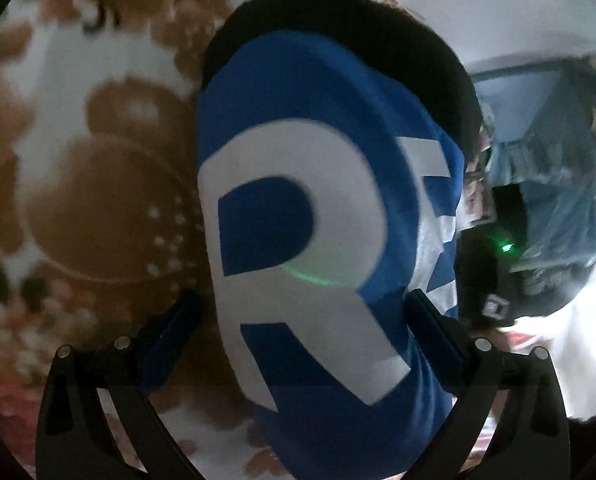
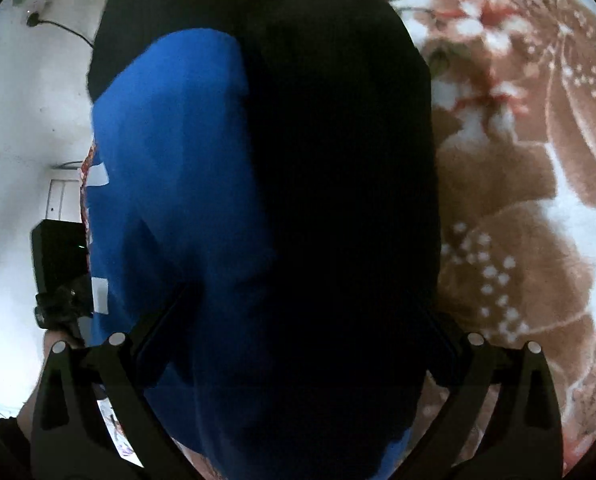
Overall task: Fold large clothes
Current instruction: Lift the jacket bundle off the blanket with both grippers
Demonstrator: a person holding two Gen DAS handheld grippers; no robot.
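A blue garment (image 1: 298, 92) with large white letters "R" and "E" and a black part at its far end fills the middle of the left wrist view. My left gripper (image 1: 300, 300) stands open, its fingers wide apart on either side of the cloth. A thin gap shows at the left finger (image 1: 174, 328), while the right finger touches the fabric. In the right wrist view the same garment (image 2: 170, 160) is blue on the left and black on the right. My right gripper (image 2: 310, 300) straddles it with fingers just as wide; its right finger is lost in the dark cloth.
A brown, white and red floral blanket (image 1: 98, 200) (image 2: 518, 200) lies under the garment. The black body of the other gripper (image 1: 494, 264) (image 2: 62, 272) shows beside each view. A white wall (image 2: 14, 120) with a socket and cable is on the left, and bluish clutter (image 1: 558, 160) on the right.
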